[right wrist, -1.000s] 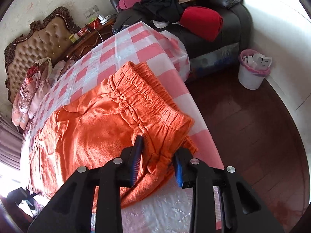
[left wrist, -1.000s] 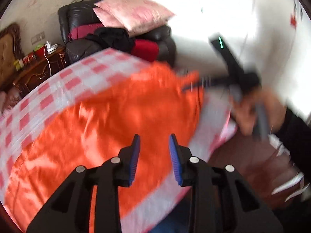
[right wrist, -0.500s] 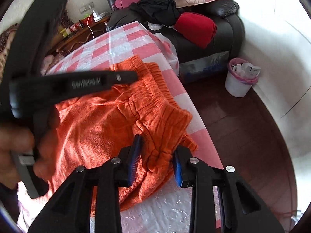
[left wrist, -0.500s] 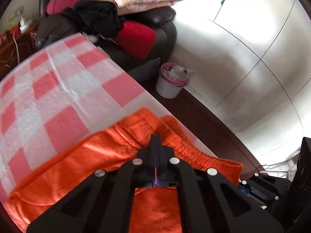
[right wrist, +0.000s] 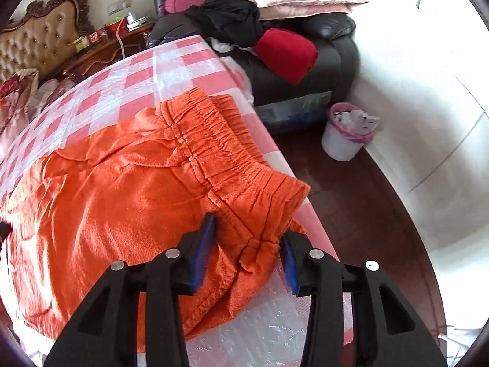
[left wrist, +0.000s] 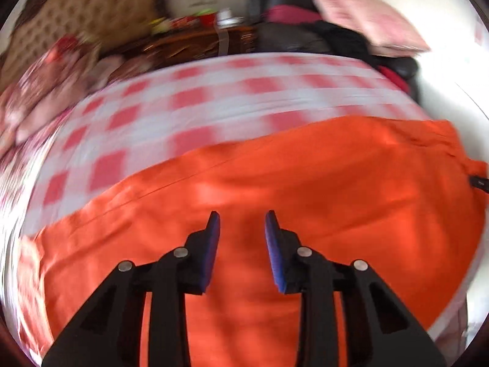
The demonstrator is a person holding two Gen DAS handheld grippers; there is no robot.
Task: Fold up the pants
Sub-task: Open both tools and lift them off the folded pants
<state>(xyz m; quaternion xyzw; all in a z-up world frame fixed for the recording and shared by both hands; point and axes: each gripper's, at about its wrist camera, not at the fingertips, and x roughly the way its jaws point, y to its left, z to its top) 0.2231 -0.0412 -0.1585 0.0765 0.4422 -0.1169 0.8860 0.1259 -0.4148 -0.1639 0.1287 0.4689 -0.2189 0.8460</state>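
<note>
Letting go of the waistband corner, ready for the next fold

The orange pants (right wrist: 128, 189) lie spread on the checked surface (right wrist: 171, 70), waistband (right wrist: 232, 153) toward the sofa (right wrist: 330, 49). The right tool (right wrist: 247, 241) is opening, the waistband's near corner bunched loosely between its pads; lift clear without dragging that corner. The left tool (left wrist: 241, 229) is opening too, nothing between its pads, over the cloth farther from the sofa; grip next at an edge, not mid-fabric.
</note>
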